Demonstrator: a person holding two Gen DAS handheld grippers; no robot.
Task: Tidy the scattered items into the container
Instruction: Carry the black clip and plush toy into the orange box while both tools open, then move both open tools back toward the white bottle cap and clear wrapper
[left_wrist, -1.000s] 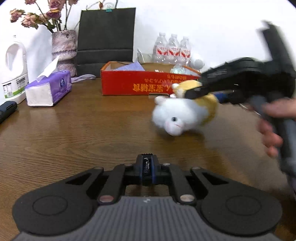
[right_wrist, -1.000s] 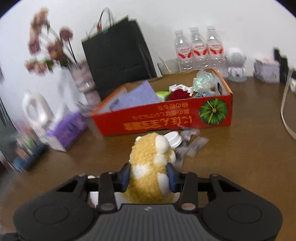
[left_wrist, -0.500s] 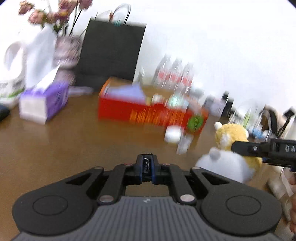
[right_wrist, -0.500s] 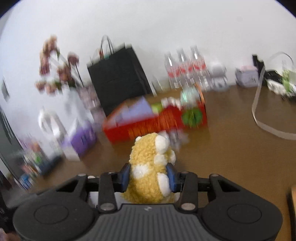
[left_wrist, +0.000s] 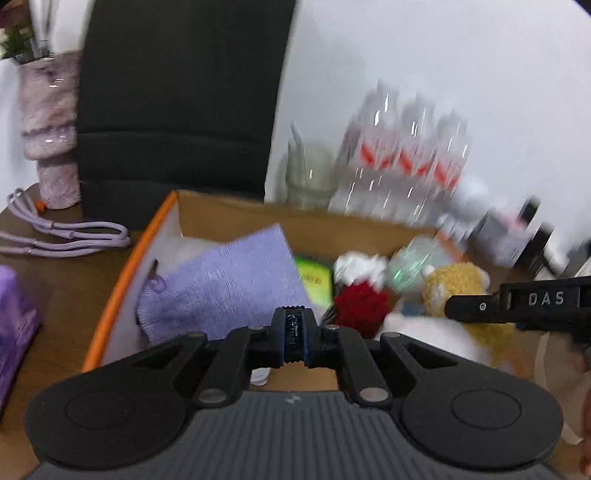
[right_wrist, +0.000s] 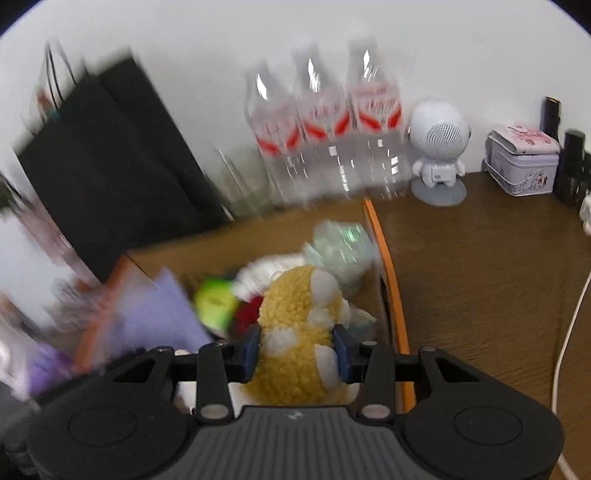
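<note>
Carried from tabletop to over the box (right_wrist: 391, 280): plush toy (right_wrist: 299, 332) clenched in right gripper (right_wrist: 297, 350). Lower, then release. Left gripper (left_wrist: 294, 334) clenched, empty.

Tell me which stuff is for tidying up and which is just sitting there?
For the job:
- fluffy yellow-and-white plush toy, clamped in the right gripper
- orange-rimmed cardboard box

Just sitting there:
- three clear plastic water bottles
- white round-headed robot figurine
- black paper bag
- small patterned tin
</note>
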